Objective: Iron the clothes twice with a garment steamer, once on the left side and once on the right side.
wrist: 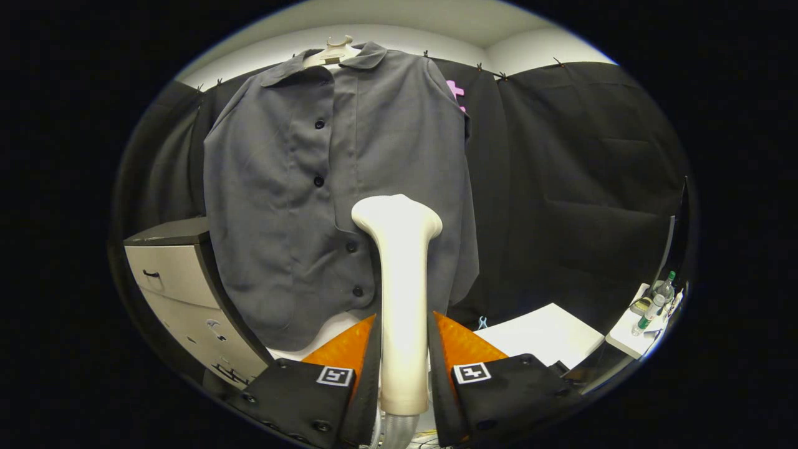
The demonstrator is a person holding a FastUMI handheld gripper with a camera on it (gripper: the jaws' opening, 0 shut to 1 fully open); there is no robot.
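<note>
A grey button-up shirt (299, 187) hangs on a cream hanger (331, 52) against the black booth wall. My gripper (403, 340) is shut on the cream handle of the garment steamer (399, 280), both orange fingers (349, 343) pressing its sides. The steamer's wide head (397, 215) points up and forward, over the shirt's lower middle, just right of the button line. Whether the head touches the cloth I cannot tell. A ribbed hose (399, 430) leaves the handle's base below the fingers.
A grey drawer cabinet (177, 274) stands left of the shirt, close to its lower sleeve. A white table (542, 333) lies beyond the right finger. Farther right a small white shelf (639, 330) holds bottles (661, 293).
</note>
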